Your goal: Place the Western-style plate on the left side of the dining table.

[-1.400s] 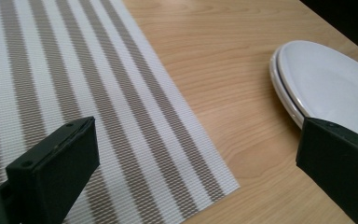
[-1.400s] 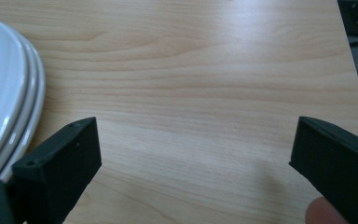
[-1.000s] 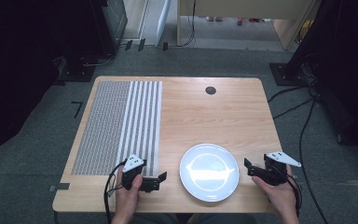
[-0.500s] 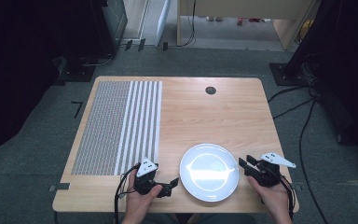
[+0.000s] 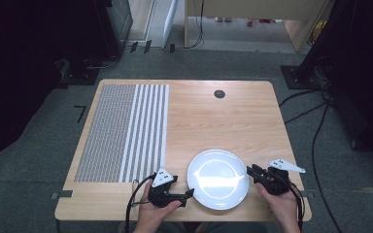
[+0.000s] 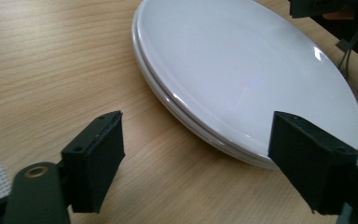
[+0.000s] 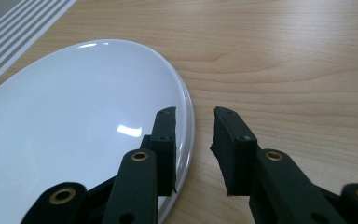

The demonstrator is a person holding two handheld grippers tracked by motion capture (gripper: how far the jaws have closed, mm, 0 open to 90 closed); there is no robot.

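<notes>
My left claw sits at the white plate's nine o'clock edge, jaws just narrowing, rim between them, unpinched. My right claw, at three o'clock, has been closing astride the rim, a gap remaining.

Lab/test room: bare wood table on grey carpet (loose cables, dark equip racks)

The wooden worktop carries a white plate near its front edge; a striped mat lies left of the plate.
</notes>
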